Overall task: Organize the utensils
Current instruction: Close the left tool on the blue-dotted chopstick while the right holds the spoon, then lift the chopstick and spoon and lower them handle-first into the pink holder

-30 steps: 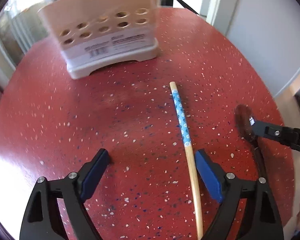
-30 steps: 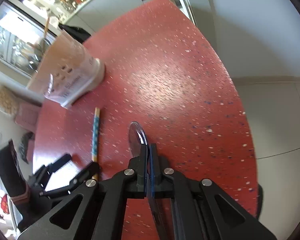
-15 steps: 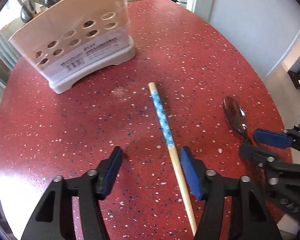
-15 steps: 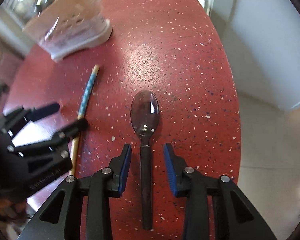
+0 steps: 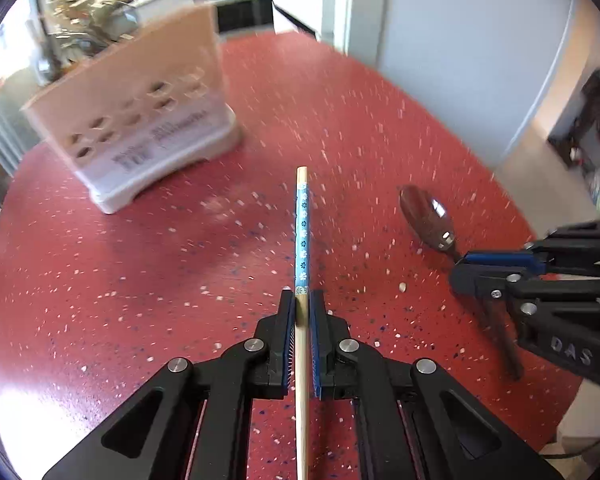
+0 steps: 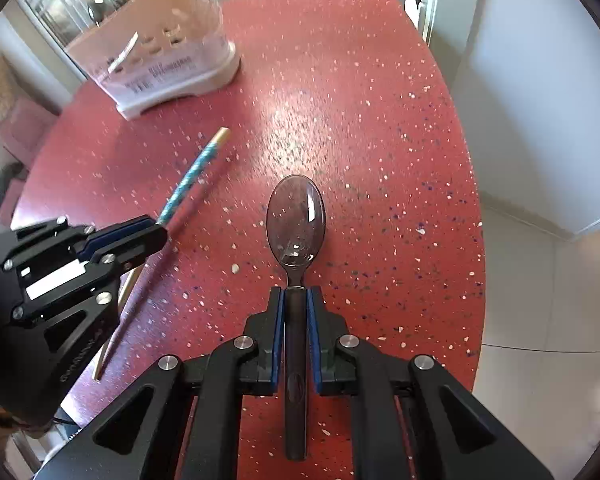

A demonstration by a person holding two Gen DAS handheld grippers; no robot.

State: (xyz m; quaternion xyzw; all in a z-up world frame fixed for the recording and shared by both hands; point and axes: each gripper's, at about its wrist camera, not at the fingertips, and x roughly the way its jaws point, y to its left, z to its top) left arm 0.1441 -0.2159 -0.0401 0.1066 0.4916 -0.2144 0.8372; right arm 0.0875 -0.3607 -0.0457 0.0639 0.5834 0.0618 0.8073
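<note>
While lying on red table (image 6: 380, 92) short of holder (image 5: 140, 120): chopstick (image 5: 302, 232) clenched mid-shaft by left hand-held gripper (image 5: 301, 312), spoon (image 6: 296, 216) clamped at neck by right hand-held gripper (image 6: 296, 304), apparently for lifting toward holder.

— Where does the beige perforated plastic utensil holder (image 5: 140, 120) stand?
— At the far left of the red speckled bench (image 5: 100, 280), with cutlery standing in it.

— And the blue-patterned wooden chopstick (image 5: 302, 240)?
— Nearer, in front and to the right of the holder, between the left gripper (image 5: 301, 312) fingers.

— The dark metal spoon (image 6: 296, 216)?
— Right of the chopstick, its handle between the right gripper (image 6: 296, 308) fingers, bowl pointing away.
</note>
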